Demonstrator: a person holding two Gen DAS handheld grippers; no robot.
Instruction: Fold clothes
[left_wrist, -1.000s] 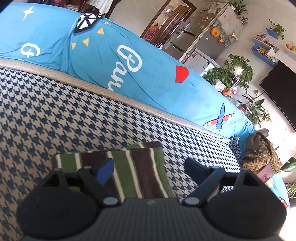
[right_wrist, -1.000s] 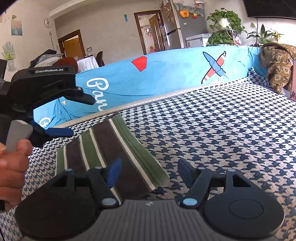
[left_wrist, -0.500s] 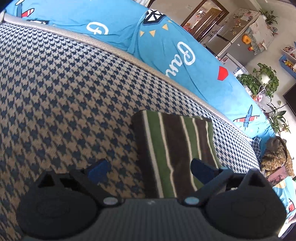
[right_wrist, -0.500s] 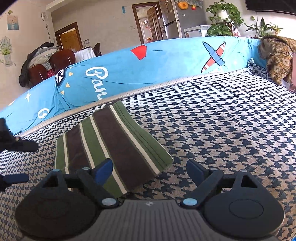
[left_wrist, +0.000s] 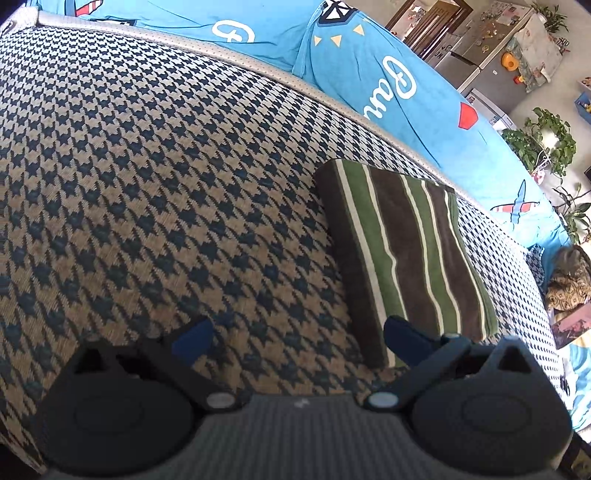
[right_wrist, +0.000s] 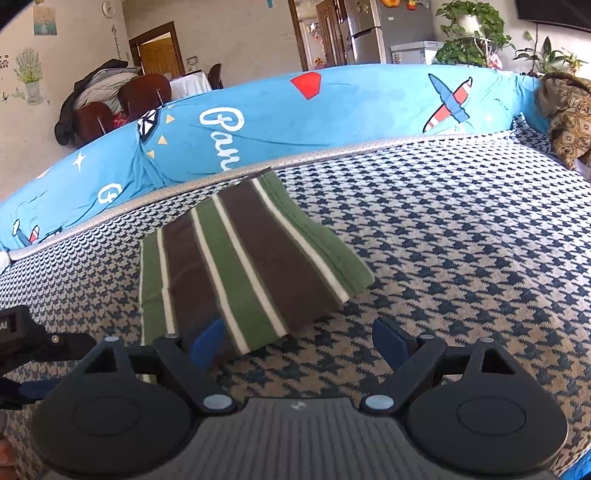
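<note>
A folded green, brown and white striped garment (left_wrist: 402, 254) lies flat on the houndstooth sofa seat (left_wrist: 147, 184). In the left wrist view my left gripper (left_wrist: 295, 341) is open, empty, hovering left of the garment's near corner, its right finger over that corner. The right wrist view shows the same garment (right_wrist: 243, 262) ahead and slightly left. My right gripper (right_wrist: 299, 345) is open and holds nothing; its left finger overlaps the garment's near edge. The left gripper's black body (right_wrist: 33, 343) shows at the left edge there.
A blue printed cover (right_wrist: 295, 122) drapes the sofa back behind the seat. A brown patterned cushion (right_wrist: 565, 114) sits at the far right end. Beyond are chairs with coats (right_wrist: 107, 99), a fridge and plants. Bare seat (right_wrist: 480, 240) spreads right of the garment.
Both grippers have drawn back from the folded garment. The left one swung left, off the garment, so more bare seat fills its view. The garment lies still.
</note>
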